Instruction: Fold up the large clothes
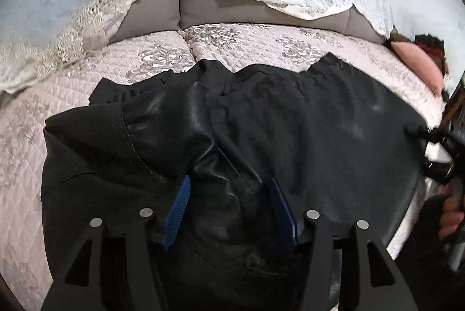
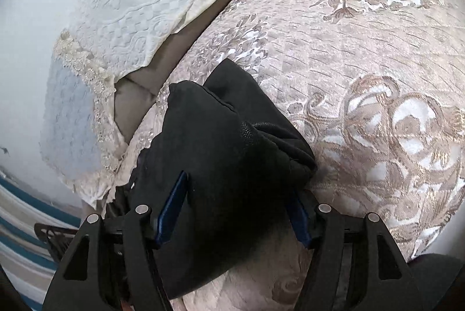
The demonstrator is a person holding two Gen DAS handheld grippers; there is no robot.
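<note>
Bunching black garment (image 1: pixel 261 119) between left claw (image 1: pixel 229 194), lower edge hidden, pads obscured.

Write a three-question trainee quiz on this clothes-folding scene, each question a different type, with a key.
1. True or false: the black garment lies on a patterned bedspread.
2. Multiple choice: what sits between the fingers of the left gripper? A) a pink pillow B) a shiny, leather-like part of the black garment C) white lace cloth
3. Fill in: in the right wrist view, the right gripper has a bunched end of the black garment between its ____ pads.

Key: 1 true; 2 B; 3 blue
</note>
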